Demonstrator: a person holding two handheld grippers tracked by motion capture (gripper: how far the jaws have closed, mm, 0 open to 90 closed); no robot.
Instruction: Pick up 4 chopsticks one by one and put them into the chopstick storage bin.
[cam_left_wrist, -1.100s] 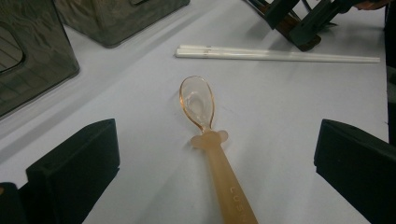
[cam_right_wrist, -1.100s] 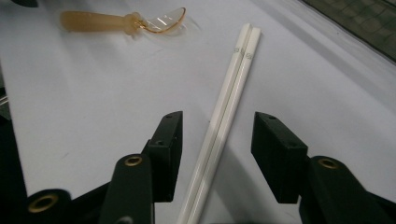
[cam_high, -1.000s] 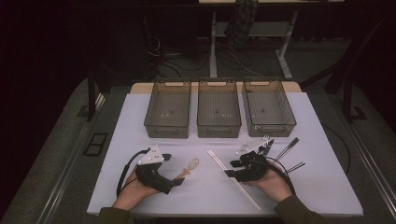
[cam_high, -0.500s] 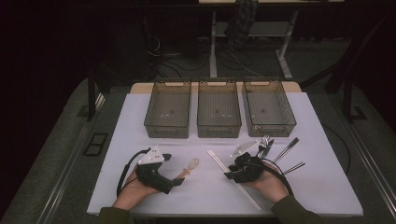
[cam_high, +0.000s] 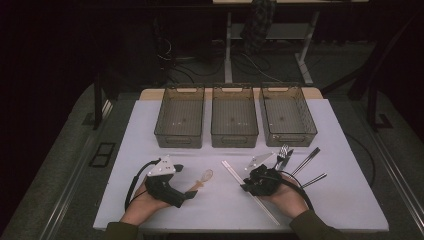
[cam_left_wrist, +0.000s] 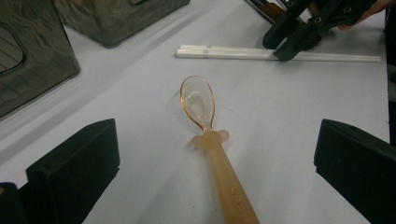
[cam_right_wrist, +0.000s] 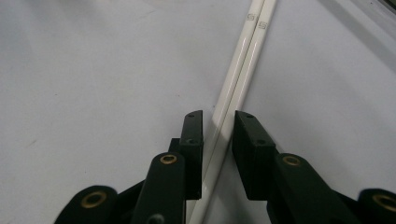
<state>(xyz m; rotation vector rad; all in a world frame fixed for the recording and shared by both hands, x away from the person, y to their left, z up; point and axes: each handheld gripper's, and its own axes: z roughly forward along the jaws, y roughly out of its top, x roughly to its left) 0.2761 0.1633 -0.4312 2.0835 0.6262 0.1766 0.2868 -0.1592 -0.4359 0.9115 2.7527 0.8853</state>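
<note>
Grasp step: right gripper (cam_right_wrist: 218, 126) jaws have just been closing around the white chopsticks (cam_right_wrist: 243, 56) lying near-right on the table (cam_high: 345, 200), narrow gap left. Left gripper (cam_left_wrist: 215, 158) wide open, astride the spoon (cam_left_wrist: 205, 121), holding nothing. Next: pinch firmly, lift.

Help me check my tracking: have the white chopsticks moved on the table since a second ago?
No. The chopsticks lie at the same slant, their far end just as close to the middle bin.
</note>
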